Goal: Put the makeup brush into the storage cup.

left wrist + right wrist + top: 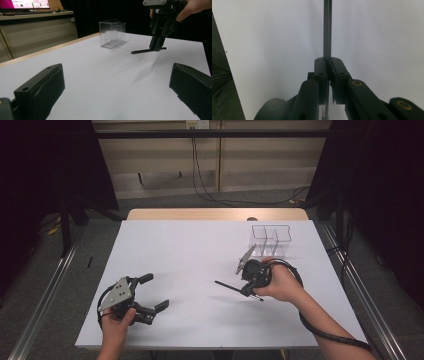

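1. Already the right hand-held gripper is clenched on a thin black pen, lifted at frame centre.
2. Left hand-held gripper rests released, lower left.
3. Remaining, likely: placing it in the clear organizer, upper right of the surface.

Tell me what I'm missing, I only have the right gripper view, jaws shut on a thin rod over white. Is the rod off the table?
Observer: Yes. In the left gripper view the right gripper holds the rod about level above the table, with its shadow below.
Operator: What else is on the table?
Observer: A clear box with compartments, beyond the right gripper in the high view, near the far edge.
Operator: Anything in it?
Observer: It looks empty in the left gripper view.
Operator: And the left gripper?
Observer: The left gripper is open with nothing between its jaws, low near the table's near left corner.
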